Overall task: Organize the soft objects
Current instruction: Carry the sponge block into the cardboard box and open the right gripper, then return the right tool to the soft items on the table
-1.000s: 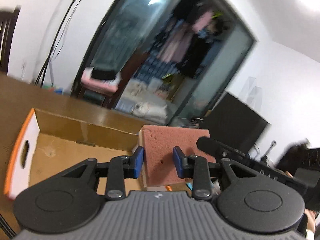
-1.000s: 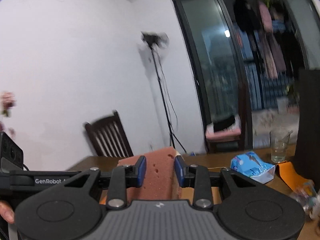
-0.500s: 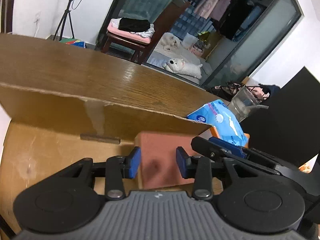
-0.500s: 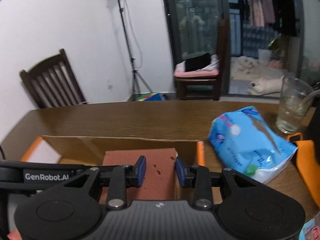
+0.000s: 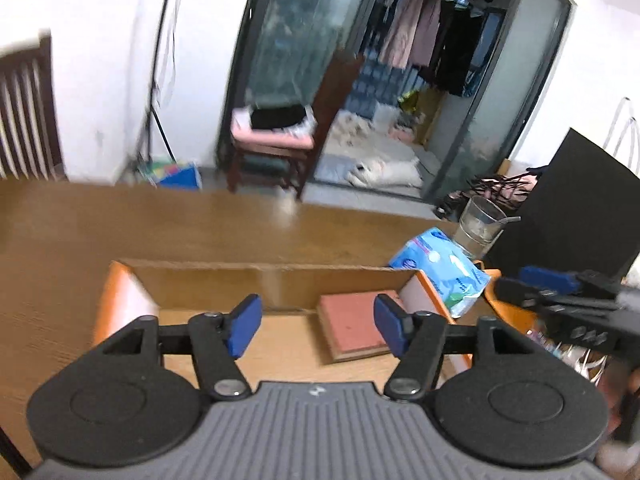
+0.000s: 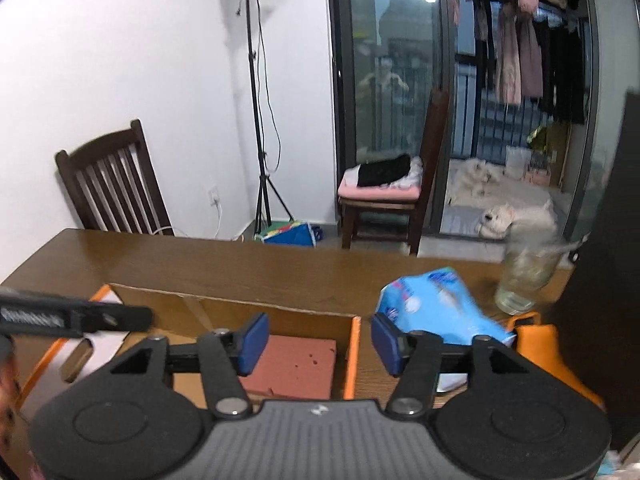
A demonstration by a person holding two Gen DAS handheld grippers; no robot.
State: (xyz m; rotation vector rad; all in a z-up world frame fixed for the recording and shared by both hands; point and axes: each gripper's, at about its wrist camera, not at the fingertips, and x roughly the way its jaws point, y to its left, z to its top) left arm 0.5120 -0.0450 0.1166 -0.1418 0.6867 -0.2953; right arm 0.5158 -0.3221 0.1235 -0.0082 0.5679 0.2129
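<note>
- Left wrist view: the left gripper is being opened, with nothing pressed between its pads; the reddish sponge is lying flat in the cardboard box at lower centre.
- Right wrist view: the right gripper is likewise being opened, empty, above the sponge; the blue soft pack, right of centre on the table, is judged to be still waiting outside the box.

White walls enclose a room with a brown wooden table. Behind it, a dark slatted chair stands against the wall; a second chair bears a pink cushion and folded clothes. A lamp on a tripod stand rises between them. Dark-framed glass doors open onto an alcove with hanging clothes. A pale dog lies on its floor.
</note>
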